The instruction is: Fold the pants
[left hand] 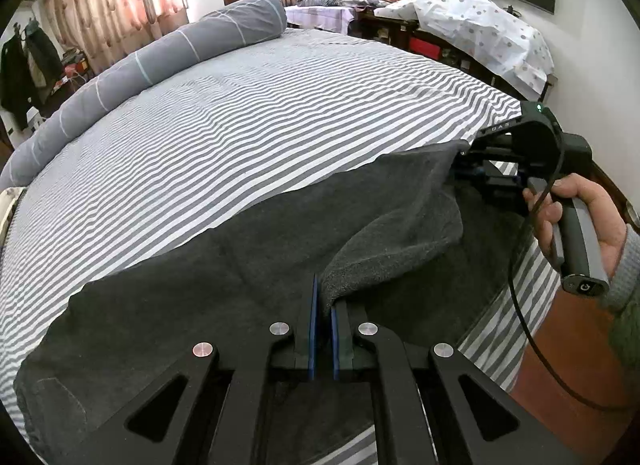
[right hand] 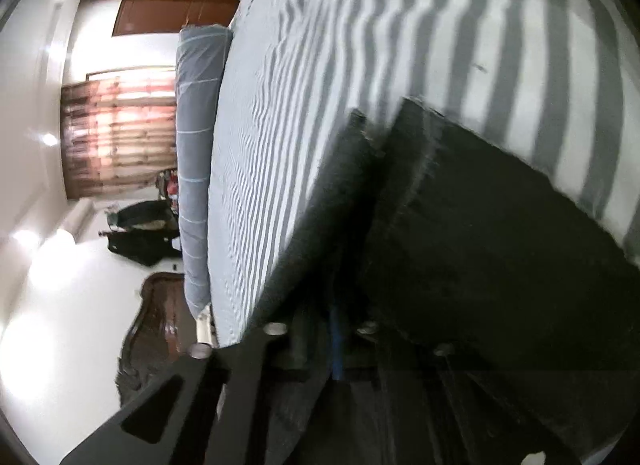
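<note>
Dark grey, fuzzy-lined fabric pants [left hand: 208, 285] lie along the near edge of the grey-and-white striped bedsheet [left hand: 260, 125], long axis running left-right across the left wrist view. Left gripper [left hand: 323, 305]: blue pads pinched on a lifted fold of the pants at mid-length. Right gripper [left hand: 472, 163] sits at the far right end w/ jaws closed, apparently on the corner there; its own view is too blurred to confirm. Lifted flap spans btwn both, so the next fold prob carries it toward the left end.

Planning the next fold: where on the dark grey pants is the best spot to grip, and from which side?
Grip the pants at the raised fabric edge, as the left tool does now, coming from the near bed side. The flat middle offers no fold to pinch. The right tool is shut on the far corner, lifting it off the striped sheet.
</note>
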`<action>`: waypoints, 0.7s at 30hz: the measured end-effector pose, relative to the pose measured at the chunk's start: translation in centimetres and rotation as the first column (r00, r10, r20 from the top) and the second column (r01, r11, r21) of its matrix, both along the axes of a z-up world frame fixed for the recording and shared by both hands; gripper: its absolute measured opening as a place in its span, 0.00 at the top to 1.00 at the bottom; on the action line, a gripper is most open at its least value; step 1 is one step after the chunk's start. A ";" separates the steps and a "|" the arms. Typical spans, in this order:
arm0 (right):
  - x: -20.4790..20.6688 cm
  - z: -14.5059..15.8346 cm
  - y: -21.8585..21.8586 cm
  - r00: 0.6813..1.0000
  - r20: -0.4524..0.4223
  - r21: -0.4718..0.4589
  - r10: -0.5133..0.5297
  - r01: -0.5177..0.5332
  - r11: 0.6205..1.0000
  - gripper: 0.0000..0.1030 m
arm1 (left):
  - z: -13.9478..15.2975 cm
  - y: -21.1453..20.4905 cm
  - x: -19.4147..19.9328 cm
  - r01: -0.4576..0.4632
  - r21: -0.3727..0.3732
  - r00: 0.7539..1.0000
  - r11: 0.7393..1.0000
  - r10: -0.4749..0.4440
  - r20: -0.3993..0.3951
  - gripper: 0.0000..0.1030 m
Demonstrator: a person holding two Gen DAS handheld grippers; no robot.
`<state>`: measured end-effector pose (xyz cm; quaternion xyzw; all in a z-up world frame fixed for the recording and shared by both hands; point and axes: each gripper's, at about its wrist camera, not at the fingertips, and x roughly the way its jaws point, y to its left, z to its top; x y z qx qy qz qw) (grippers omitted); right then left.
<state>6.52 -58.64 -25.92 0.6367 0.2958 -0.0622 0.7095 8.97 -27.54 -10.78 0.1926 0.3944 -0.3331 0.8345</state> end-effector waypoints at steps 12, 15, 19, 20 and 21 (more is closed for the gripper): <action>-5.5 6.7 -2.4 0.999 0.004 -0.204 -0.036 0.037 0.978 0.96 | -0.7 -0.5 -1.9 0.118 0.047 0.993 0.992 -0.118 -0.012 0.95; -7.3 7.1 -1.9 0.997 -0.072 -0.283 -0.027 0.006 0.959 0.96 | -1.7 -0.9 -3.1 0.182 0.100 0.983 0.978 -0.183 -0.001 0.95; -9.2 5.7 -1.1 0.988 -0.148 -0.322 -0.031 -0.018 0.947 0.96 | -3.4 -0.8 -4.5 0.252 0.151 0.967 0.956 -0.255 0.001 0.95; -9.5 5.3 -0.9 0.986 -0.162 -0.317 -0.035 -0.018 0.948 0.96 | -3.9 -0.7 -4.8 0.268 0.164 0.962 0.949 -0.272 0.000 0.95; -9.8 4.8 -0.9 0.984 -0.172 -0.312 -0.041 -0.015 0.950 0.96 | -4.3 -0.7 -5.0 0.283 0.175 0.958 0.943 -0.288 0.000 0.95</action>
